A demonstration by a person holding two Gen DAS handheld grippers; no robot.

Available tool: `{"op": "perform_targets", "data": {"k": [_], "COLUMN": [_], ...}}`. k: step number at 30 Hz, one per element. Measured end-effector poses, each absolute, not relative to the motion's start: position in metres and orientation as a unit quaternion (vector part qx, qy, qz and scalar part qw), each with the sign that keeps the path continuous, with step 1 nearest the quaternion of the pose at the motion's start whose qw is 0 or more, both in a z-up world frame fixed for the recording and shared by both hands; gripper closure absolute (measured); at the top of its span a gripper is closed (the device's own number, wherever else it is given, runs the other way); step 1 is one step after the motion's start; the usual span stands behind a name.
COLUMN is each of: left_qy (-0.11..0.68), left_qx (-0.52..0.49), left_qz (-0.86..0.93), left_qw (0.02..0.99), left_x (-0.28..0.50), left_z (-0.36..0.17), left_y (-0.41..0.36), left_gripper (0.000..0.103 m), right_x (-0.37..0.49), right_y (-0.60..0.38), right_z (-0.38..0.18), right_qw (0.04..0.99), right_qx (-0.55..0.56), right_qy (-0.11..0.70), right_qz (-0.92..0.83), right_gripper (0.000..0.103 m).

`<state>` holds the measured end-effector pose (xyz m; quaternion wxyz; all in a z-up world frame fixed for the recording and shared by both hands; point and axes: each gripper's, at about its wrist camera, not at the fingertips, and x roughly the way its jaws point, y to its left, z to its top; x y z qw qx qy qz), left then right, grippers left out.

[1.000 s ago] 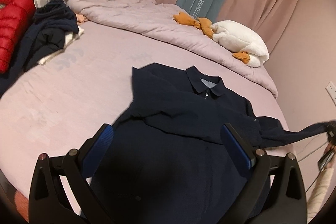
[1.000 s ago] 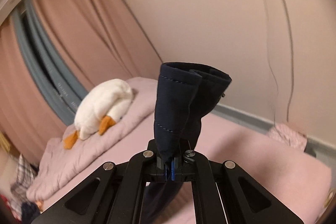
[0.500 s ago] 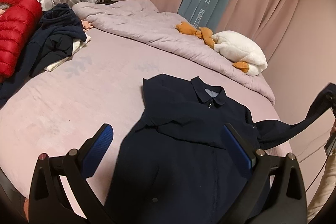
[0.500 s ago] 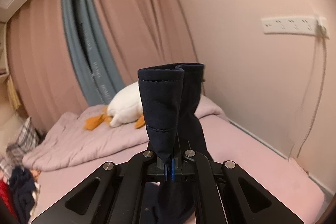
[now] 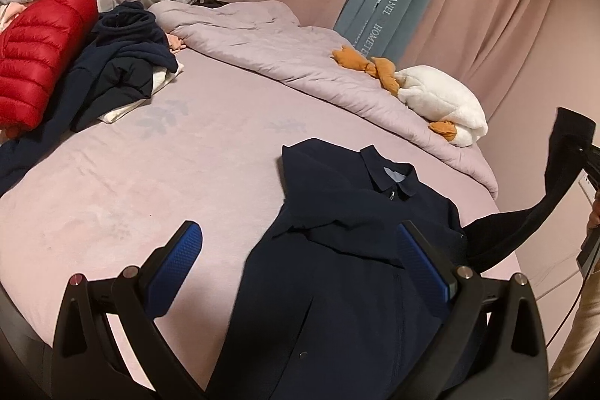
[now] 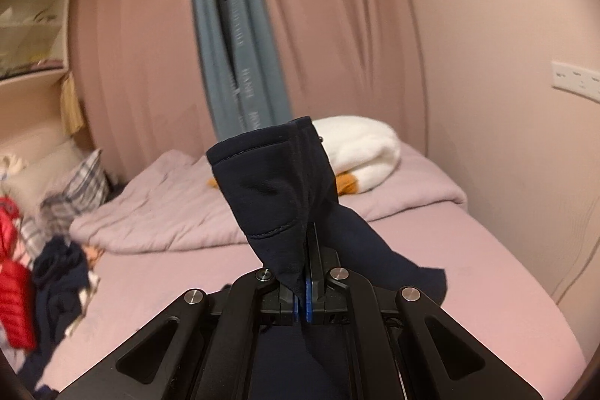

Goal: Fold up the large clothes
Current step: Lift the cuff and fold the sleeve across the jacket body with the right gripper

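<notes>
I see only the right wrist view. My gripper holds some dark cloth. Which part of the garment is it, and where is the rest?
Observer: It is the cuff end of a sleeve of the navy jacket. The body lies flat on the bed, collar toward the duvet.
Operator: Is the sleeve slack or lifted?
Observer: Lifted. In the left wrist view it rises from the jacket's shoulder up to the right gripper at the bed's edge.
Operator: And the left gripper?
Observer: The left gripper is open and holds nothing; it hovers above the jacket's lower half.
Operator: Is the other sleeve free?
Observer: It looks already folded across the chest.
</notes>
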<state>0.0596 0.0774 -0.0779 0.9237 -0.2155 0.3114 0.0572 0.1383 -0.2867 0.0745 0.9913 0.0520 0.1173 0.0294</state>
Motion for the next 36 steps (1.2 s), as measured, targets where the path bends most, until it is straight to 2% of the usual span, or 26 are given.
{"op": "perform_targets", "data": {"k": [14,30,36], "left_qy": [0.318,0.360,0.382], "left_qx": [-0.216,-0.222,-0.236], "left_qz": [0.062,0.083,0.074], "left_qw": [0.921,0.902,0.891], "left_x": [0.059,0.069,0.075], "left_z": [-0.085,-0.127,-0.145], "left_y": [0.094,0.115,0.121], "left_gripper": [0.001,0.001,0.001], "right_x": [0.150,0.187,0.203], "right_y": [-0.183,-0.081,-0.075], "right_z": [0.031,-0.126,-0.159], "right_qw": [0.972,0.900,0.879], "right_qx": [0.005,-0.071,-0.068], "right_qy": [0.177,0.360,0.411], "right_qz": [0.154,0.233,0.232], "right_gripper": [0.100,0.100,0.100]}}
